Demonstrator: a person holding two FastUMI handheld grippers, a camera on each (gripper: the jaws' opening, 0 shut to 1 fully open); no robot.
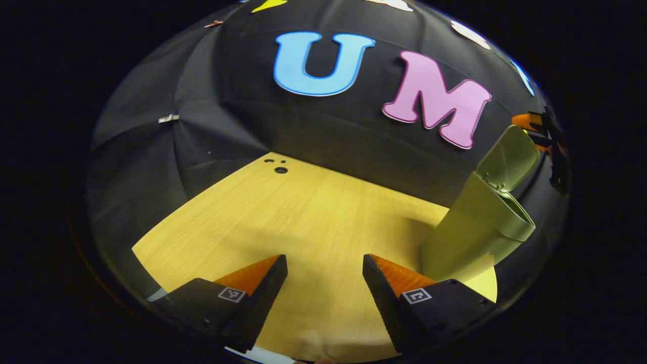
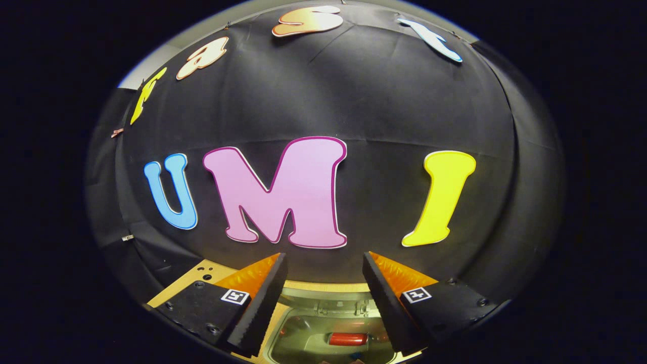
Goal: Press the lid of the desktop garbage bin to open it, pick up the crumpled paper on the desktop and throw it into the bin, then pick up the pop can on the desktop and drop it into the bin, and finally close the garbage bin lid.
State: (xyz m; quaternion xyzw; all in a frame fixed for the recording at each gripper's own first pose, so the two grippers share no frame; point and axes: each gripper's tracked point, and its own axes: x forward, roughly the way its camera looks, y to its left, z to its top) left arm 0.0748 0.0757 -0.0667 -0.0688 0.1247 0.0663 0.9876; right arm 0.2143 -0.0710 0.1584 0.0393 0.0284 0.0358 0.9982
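- Left gripper view: we see the left hand-held gripper (image 1: 325, 268) with its jaws wide apart and nothing between them, hovering over the pale yellow wood-grain desk (image 1: 303, 212).
- Same view: the olive-green plastic desktop garbage bin (image 1: 480, 227) stands at the right, near the desk's edge, and its hinged flap lid (image 1: 510, 156) is tipped up, so the bin is open.
- Same view: the far edge of the other gripper (image 1: 536, 126) peeks past the lid, above the bin; too small to read its state from here.
- Right gripper view: the right hand-held gripper (image 2: 325, 268) also has its jaws wide apart and holds nothing; it sits right over the bin's open mouth (image 2: 328, 323).
- Same view: a red cylindrical metal pop can (image 2: 348, 338) lies on its side down inside the bin. The crumpled paper we cannot make out; possibly under the can, hard to say.
- Judgement: the can drop looks done, and closing the lid looks like what's left.
- Risk: the right hand-held gripper is over the opening with the lid behind it, so a push from the wrong side could shove the light bin along or tip it.
- Risk: a weak press may leave the lid unlatched and springing up.
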